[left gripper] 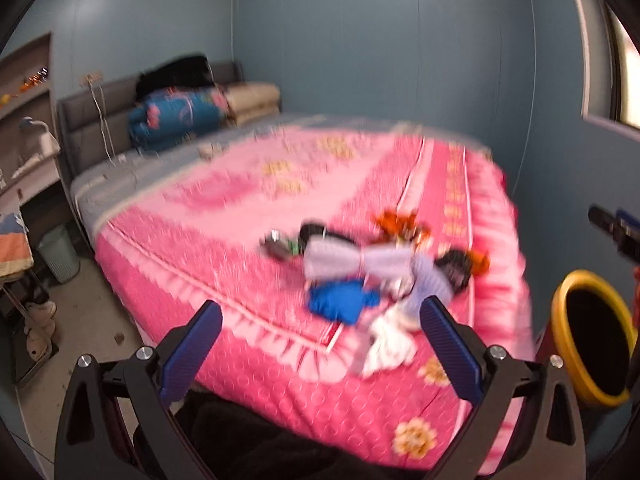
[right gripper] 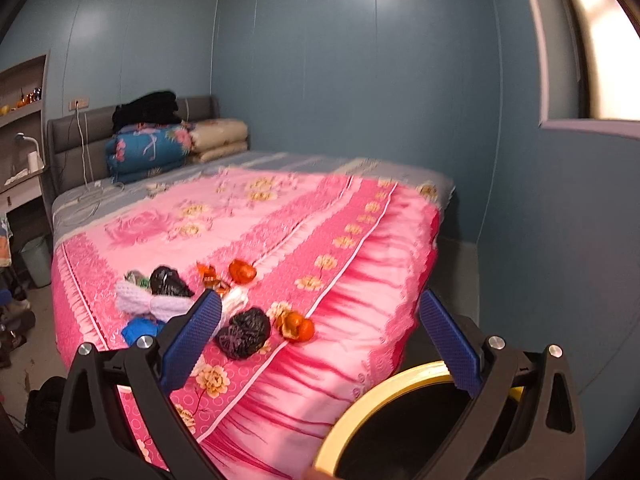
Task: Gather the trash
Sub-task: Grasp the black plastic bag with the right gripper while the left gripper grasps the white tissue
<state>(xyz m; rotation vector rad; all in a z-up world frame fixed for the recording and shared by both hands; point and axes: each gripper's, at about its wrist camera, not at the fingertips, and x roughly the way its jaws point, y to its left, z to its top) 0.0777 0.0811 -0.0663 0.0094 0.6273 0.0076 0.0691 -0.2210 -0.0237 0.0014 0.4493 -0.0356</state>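
Note:
Trash lies near the foot of a pink bed (left gripper: 224, 248) (right gripper: 352, 248): orange peels (right gripper: 296, 326) (left gripper: 400, 222), crumpled black bags (right gripper: 244, 332) (right gripper: 170, 282) (left gripper: 454, 272), a crushed can (left gripper: 276, 244) and white tissue (left gripper: 386, 340). A lilac knit scarf (left gripper: 352, 260) (right gripper: 148, 300) and a blue cloth (left gripper: 340, 302) lie among them. A yellow-rimmed black bin (left gripper: 592, 332) (right gripper: 384, 400) stands beside the bed's foot. My left gripper (left gripper: 320, 316) is open and empty, above the bed's corner. My right gripper (right gripper: 320, 312) is open and empty, above the bin and the bed's edge; it also shows in the left wrist view (left gripper: 616, 230).
Folded quilts (right gripper: 176, 144) and black clothes (right gripper: 146, 110) are piled at the grey headboard (left gripper: 100, 120). A pale green waste basket (left gripper: 60, 254) stands on the floor at the left, by a desk with shelves (left gripper: 24, 92). Shoes (left gripper: 40, 320) lie on the floor.

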